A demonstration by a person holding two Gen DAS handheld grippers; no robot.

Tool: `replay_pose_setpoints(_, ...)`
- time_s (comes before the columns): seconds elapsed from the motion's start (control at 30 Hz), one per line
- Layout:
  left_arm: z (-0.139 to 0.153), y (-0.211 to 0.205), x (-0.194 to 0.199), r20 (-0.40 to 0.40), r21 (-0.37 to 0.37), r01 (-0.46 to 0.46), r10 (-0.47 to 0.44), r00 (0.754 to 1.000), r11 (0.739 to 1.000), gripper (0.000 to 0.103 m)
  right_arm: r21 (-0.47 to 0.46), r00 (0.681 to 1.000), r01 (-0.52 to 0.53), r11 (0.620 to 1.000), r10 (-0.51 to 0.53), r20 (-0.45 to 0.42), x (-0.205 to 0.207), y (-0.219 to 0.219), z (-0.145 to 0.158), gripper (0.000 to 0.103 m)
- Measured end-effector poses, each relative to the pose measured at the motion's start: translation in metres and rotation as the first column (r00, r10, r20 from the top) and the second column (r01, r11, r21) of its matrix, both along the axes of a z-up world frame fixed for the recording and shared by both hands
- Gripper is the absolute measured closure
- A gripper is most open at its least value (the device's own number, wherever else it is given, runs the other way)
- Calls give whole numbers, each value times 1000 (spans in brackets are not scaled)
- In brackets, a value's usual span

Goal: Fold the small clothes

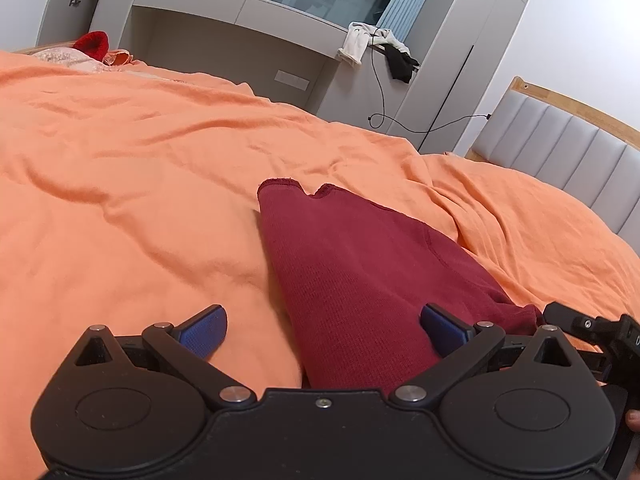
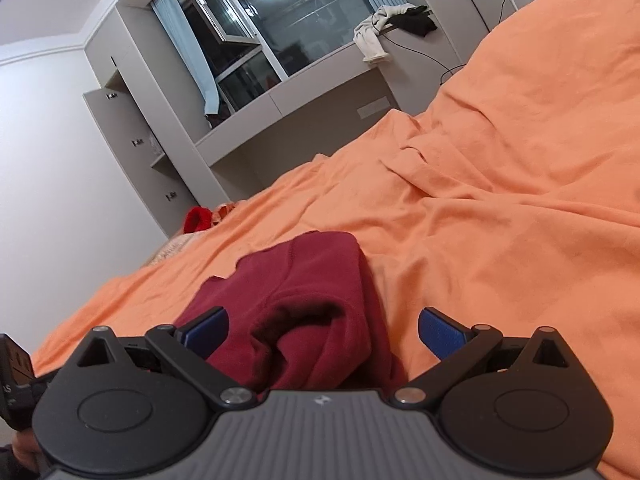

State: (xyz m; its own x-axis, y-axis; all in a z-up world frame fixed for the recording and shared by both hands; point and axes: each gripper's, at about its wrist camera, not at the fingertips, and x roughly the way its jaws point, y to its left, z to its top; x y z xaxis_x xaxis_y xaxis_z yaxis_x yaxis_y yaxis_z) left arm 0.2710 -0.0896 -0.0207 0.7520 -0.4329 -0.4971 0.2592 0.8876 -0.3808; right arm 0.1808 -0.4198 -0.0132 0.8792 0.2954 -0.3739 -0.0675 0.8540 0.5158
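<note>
Garment: a dark red knit garment (image 1: 360, 272), small, lying on the orange bedsheet (image 1: 132, 184) near the middle of the bed.
Fabric: fine ribbed or waffle knit, matte, with a stitched seam visible along one side in the left wrist view.
Far edge: a hemmed border with a notch-like dip in it, seen from the left wrist camera.
Lay: mostly flat at the far end; at the near end the cloth bunches, and the right wrist view shows a rolled fold with a dark hollow in it (image 2: 300, 316).
Layers: more than one layer overlaps; which part of the garment is which cannot be told.
Left gripper (image 1: 324, 330): fingers spread wide, blue pads apart, low over the near end of the garment; the right pad (image 1: 440, 328) sits over the cloth, the left pad over bare sheet. Contact cannot be told.
Right gripper (image 2: 324, 332): fingers spread wide, the bunched near end of the garment between them; nothing pinched.
Bedsheet: orange, creased, with deeper wrinkles toward the padded grey headboard (image 1: 560, 152).
Surroundings: grey built-in cabinetry with a window (image 2: 256, 32); white and black clothes (image 1: 376, 48) draped on the ledge, a black cable hanging below; a bright red item (image 1: 93, 43) at the far edge of the bed.
</note>
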Motion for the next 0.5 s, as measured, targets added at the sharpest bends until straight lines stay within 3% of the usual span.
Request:
replay_pose_setpoints(0.3,-2,3,3,4,-3,18,-18,1000,1000,0,83,986,-105,991,115,-124,65,-13,-3,1)
replay_pose_setpoints(0.4,-3,3,5,4,-8,22,-22,1000,1000,0,150,984,-69,986,92,-153,76,-18,-18,19)
replay_pose_setpoints(0.5,-4,3,6,7,-17,23,-23,1000,1000,0,102,986,-67,993,82,-149,75,-12,-22,29)
